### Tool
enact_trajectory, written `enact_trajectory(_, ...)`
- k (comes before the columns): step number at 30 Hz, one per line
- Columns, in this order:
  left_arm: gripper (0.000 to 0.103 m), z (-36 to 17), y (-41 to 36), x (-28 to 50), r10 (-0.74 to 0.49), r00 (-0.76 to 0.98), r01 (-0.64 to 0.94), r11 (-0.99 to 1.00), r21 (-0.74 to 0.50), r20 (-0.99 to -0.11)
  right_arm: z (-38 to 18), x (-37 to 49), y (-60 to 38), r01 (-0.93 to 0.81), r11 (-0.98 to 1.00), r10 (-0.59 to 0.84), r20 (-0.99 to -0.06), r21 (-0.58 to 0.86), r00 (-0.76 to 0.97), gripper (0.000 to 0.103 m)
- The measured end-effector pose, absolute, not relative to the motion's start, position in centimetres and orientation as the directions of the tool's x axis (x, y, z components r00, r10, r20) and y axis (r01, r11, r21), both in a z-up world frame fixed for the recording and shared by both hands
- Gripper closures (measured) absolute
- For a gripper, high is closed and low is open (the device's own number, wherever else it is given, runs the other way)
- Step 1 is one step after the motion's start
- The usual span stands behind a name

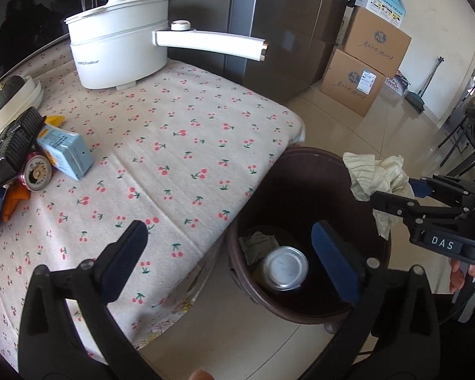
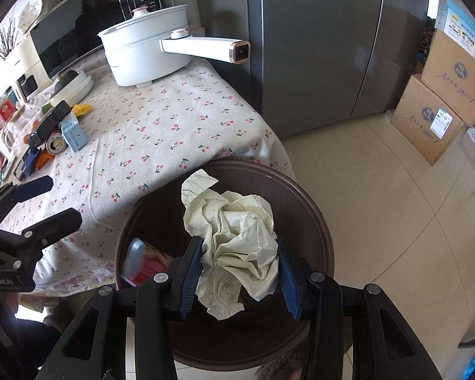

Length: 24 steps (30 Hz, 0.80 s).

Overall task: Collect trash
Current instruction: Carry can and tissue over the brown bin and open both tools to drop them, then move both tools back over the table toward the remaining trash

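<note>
Crumpled paper [image 2: 237, 234] pinched by right fingers [image 2: 191, 272] over brown bin [image 2: 313, 209], can [image 1: 285, 267] inside, left fingers [image 1: 126, 256] wide, empty.

A table [image 1: 186, 145] draped in a cherry-print cloth [image 2: 161, 126] stands against a tall grey refrigerator [image 2: 316, 47]. The floor [image 2: 395, 221] is pale glossy tile, catching daylight. Stacked cardboard boxes [image 1: 364, 63] sit by a cream wall [image 1: 433, 15], with a broom [image 1: 422, 91] leaning nearby. A microwave [image 2: 66, 34] stands behind the table.
</note>
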<state>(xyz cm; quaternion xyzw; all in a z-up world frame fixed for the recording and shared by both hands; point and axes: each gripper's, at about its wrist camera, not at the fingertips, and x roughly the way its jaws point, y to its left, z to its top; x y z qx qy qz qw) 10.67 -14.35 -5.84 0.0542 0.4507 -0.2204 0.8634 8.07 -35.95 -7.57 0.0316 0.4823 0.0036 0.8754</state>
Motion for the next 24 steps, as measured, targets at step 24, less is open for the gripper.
enact_trajectory(24,0.000,-4.6,-6.8,10.2,-0.254,0.527,0.328,0.941,-0.082,-0.811,-7.8,8.0,-32.0,-0.059,0.998,0.021,-0.850,-0.012,0.526,0.021)
